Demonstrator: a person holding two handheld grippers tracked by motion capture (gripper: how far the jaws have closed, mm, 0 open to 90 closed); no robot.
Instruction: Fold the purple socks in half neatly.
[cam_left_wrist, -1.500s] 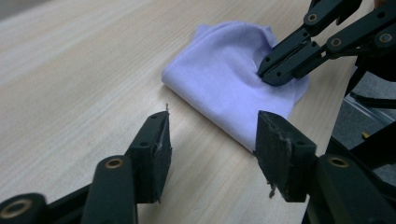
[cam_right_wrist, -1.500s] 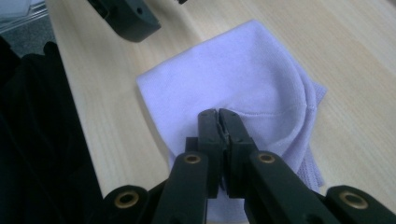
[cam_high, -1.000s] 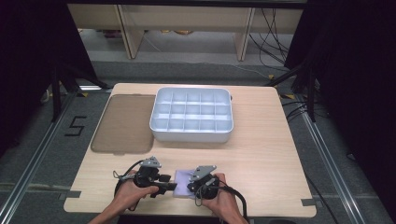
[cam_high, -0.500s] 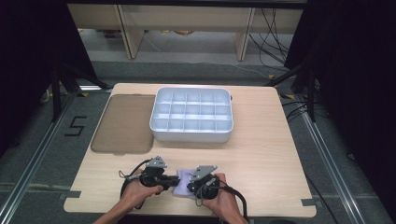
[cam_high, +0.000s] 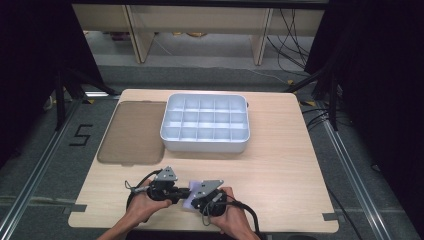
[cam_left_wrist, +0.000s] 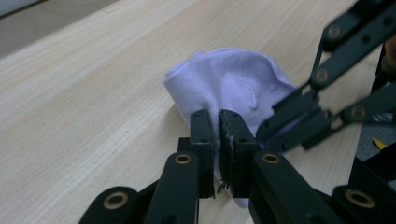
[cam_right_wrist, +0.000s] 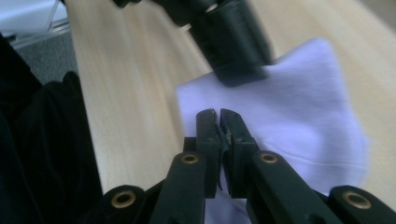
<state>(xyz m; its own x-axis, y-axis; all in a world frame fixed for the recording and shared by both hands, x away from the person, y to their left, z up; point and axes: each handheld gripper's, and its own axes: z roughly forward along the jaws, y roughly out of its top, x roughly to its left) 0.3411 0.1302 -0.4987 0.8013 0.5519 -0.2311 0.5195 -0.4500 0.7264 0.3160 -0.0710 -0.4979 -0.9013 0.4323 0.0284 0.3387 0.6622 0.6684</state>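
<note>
High view: white compartment tray (cam_high: 176, 137) sits empty.

Looks like a lab recording bay to me, not a home or shop: I'm working at a plain wooden table (cam_high: 280, 165) boxed in by black curtains (cam_high: 380, 75) on both sides, well beyond my jaws. Grey carpet floor (cam_high: 45, 165) carries metal rails (cam_high: 350, 165) along each table side, a taped "5" marker (cam_high: 81, 135), and loose cables (cam_high: 290, 30) trailing past bare wooden furniture legs (cam_high: 132, 32) at the far end. Tape tabs (cam_high: 331, 217) pin the table's near corners in place.
</note>
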